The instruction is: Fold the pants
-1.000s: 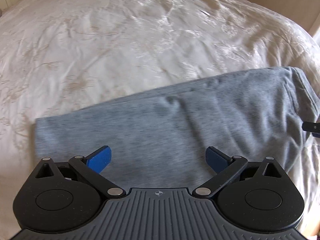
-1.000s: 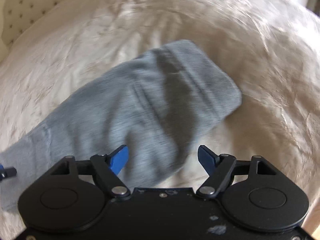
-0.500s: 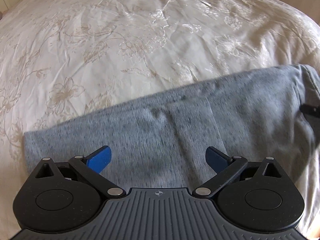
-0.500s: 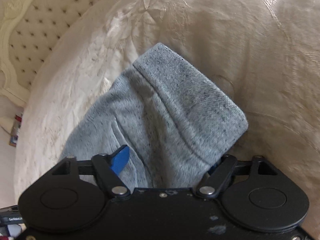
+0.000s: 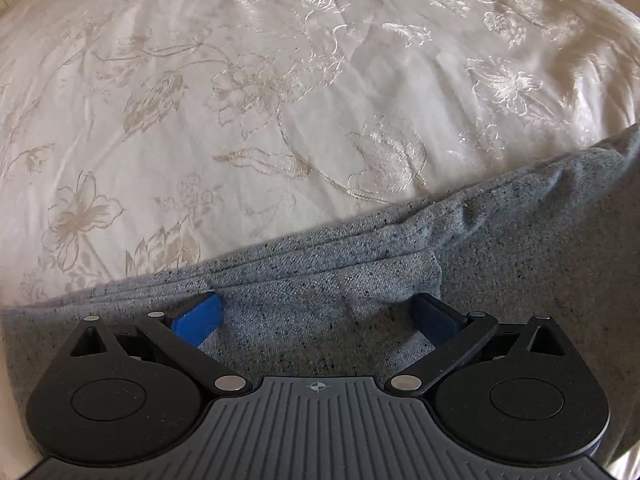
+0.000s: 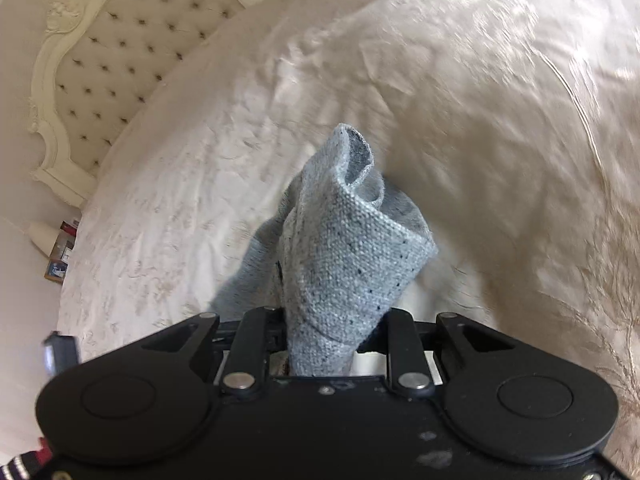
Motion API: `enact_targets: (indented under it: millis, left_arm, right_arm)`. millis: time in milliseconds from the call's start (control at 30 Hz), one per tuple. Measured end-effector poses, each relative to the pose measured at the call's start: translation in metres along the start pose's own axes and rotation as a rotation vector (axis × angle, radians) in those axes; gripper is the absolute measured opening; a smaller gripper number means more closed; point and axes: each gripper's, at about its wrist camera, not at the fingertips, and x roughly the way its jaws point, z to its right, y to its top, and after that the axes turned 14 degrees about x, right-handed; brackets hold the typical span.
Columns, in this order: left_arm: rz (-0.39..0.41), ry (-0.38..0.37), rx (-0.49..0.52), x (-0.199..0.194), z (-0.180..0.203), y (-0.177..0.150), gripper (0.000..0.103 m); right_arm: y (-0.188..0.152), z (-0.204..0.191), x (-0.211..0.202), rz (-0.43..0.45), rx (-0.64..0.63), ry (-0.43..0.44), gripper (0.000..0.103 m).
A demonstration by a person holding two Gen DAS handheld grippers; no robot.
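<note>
The grey knit pants (image 5: 500,264) lie folded on the cream bedspread, filling the lower part of the left wrist view. My left gripper (image 5: 316,316) is open, its blue fingers (image 5: 198,318) resting low on the fabric with a layered edge of the pants between them. In the right wrist view my right gripper (image 6: 324,340) is shut on the end of the pants (image 6: 348,264), which stands up bunched and lifted off the bed. Its fingertips are hidden by the cloth.
The cream embroidered bedspread (image 5: 280,100) stretches beyond the pants. A tufted cream headboard (image 6: 120,60) stands at the far left in the right wrist view, with small items on a bedside shelf (image 6: 60,248) below it.
My right gripper has closed on the pants' end and lifted it, so it now stands bunched. My left gripper has moved down and closer onto the fabric, still open.
</note>
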Motion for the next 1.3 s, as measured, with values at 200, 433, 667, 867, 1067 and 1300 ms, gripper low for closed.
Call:
enact_targets:
  millis: [200, 433, 667, 867, 1067, 1300]
  left_arm:
    - [0.118, -0.008, 0.086, -0.051, 0.013, -0.024, 0.102]
    - [0.062, -0.192, 0.204, -0.029, 0.037, -0.073, 0.102]
    - [0.226, -0.178, -0.059, -0.094, -0.045, -0.113, 0.102]
    - [0.216, -0.093, -0.304, -0.122, -0.140, -0.188, 0.102]
    - [0.138, 0.001, -0.430, -0.133, -0.201, -0.257, 0.102]
    - [0.178, 0.017, -0.489, -0.152, -0.230, -0.272, 0.102]
  right_arm:
    - [-0.010, -0.037, -0.013, 0.039, -0.090, -0.027, 0.023]
    - [-0.037, -0.110, -0.038, 0.083, -0.232, -0.031, 0.023]
    - [-0.103, -0.216, -0.043, 0.083, -0.421, 0.021, 0.023]
    - [-0.224, -0.295, -0.002, 0.029, -0.681, 0.049, 0.023]
    - [-0.379, -0.309, 0.092, -0.117, -0.961, -0.086, 0.033]
    - [-0.403, -0.296, 0.070, -0.192, -0.954, 0.060, 0.059]
